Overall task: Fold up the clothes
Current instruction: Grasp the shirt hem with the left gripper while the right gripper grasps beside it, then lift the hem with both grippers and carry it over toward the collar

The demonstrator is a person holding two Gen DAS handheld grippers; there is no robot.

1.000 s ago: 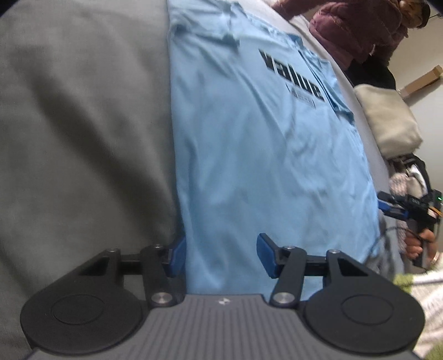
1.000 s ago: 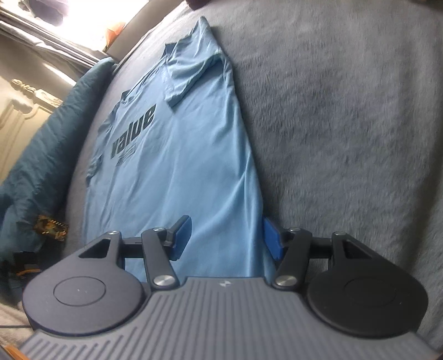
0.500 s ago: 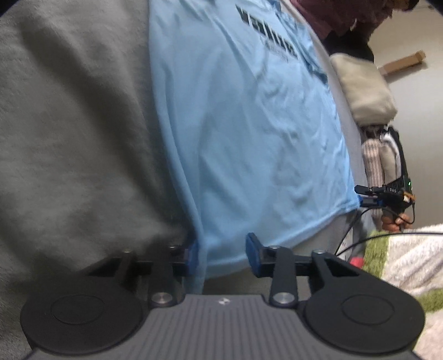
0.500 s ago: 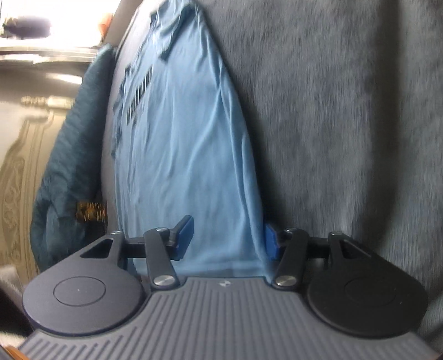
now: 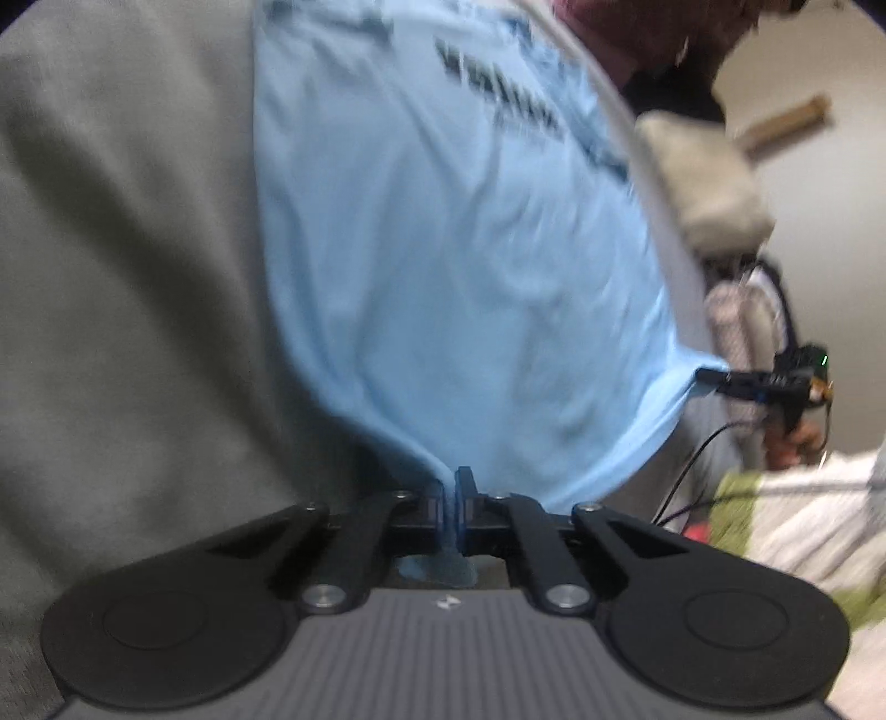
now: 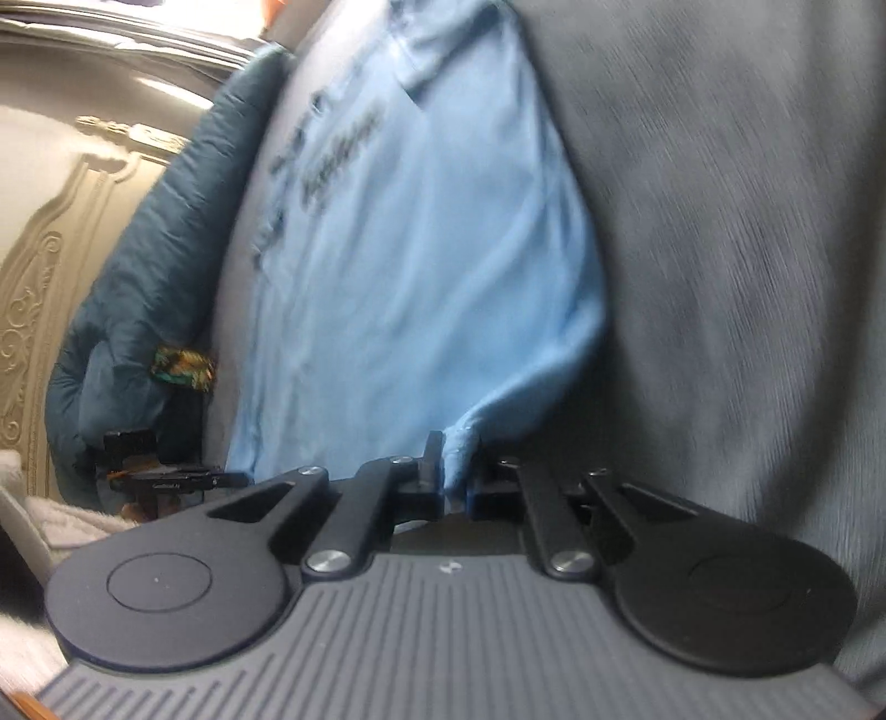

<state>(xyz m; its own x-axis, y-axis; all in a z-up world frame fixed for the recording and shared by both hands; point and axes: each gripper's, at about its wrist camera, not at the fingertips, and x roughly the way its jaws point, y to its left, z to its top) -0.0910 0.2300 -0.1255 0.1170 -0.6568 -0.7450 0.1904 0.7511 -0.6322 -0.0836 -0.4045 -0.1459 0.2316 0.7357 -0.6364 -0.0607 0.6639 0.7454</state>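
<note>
A light blue T-shirt (image 5: 454,266) with black lettering lies spread on a grey blanket (image 5: 122,288). My left gripper (image 5: 451,498) is shut on the shirt's near bottom hem corner, the cloth bunched between its blue pads and pulled up into a peak. In the right wrist view the same T-shirt (image 6: 398,266) stretches away, and my right gripper (image 6: 454,476) is shut on the other bottom corner. That right gripper (image 5: 736,382) also shows at the far right of the left wrist view, pinching the hem. The left gripper (image 6: 221,479) appears at the left of the right wrist view.
A dark teal quilt (image 6: 144,288) lies along the far side of the shirt by an ornate wall. A beige pillow (image 5: 703,183) and a person in a dark red jacket (image 5: 626,39) are at the bed's far end. A black cable (image 5: 686,471) hangs below the right gripper.
Both grippers went from open around the shirt's bottom corners to shut on them. The hem now lifts slightly off the blanket, drawn taut between the two grips.
</note>
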